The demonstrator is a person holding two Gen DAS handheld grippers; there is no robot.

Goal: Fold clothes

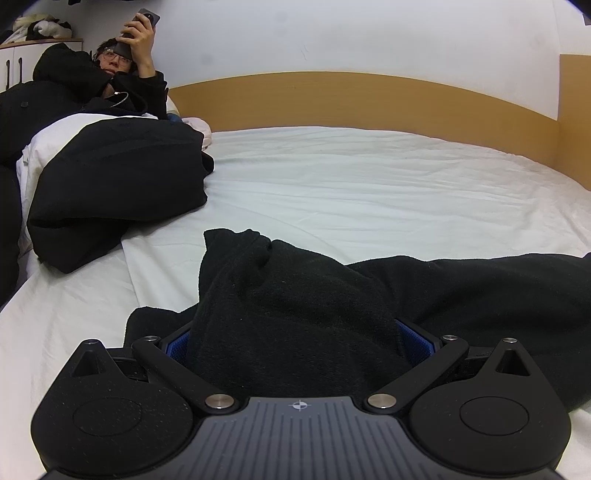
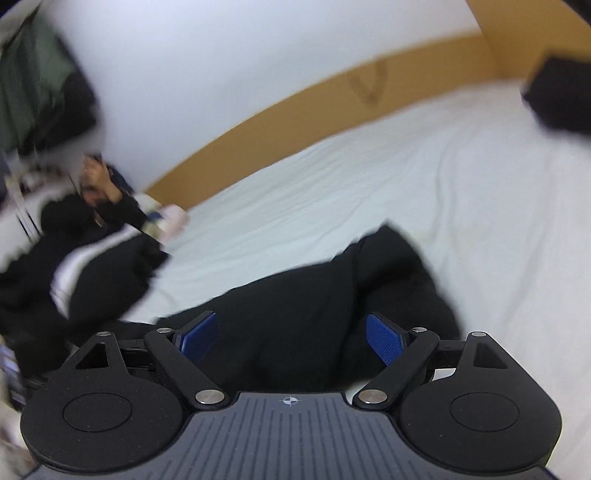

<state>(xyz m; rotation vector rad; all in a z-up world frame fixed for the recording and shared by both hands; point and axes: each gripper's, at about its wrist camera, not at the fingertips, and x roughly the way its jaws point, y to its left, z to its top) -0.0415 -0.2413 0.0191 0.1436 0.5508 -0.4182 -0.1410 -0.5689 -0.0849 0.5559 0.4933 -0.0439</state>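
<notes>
1. Lying bunched across the near part of the white bed sheet, a black garment rises in a crumpled peak at its left end and trails off toward the right.
2. Left gripper: a thick fold of the garment fills the gap between its blue pads; jaws are wide, cloth covers the fingertips, so I cannot tell whether it is gripping.
3. Right gripper: jaws spread apart, blue pads bare, nothing between them; it hovers over the garment. This view is motion-blurred.
4. Wooden headboard runs along the far edge of the bed, white wall above.
5. Far left: a person in dark clothing reclines, holding up a phone; a black-and-white bundle of bedding lies just in front.
</notes>
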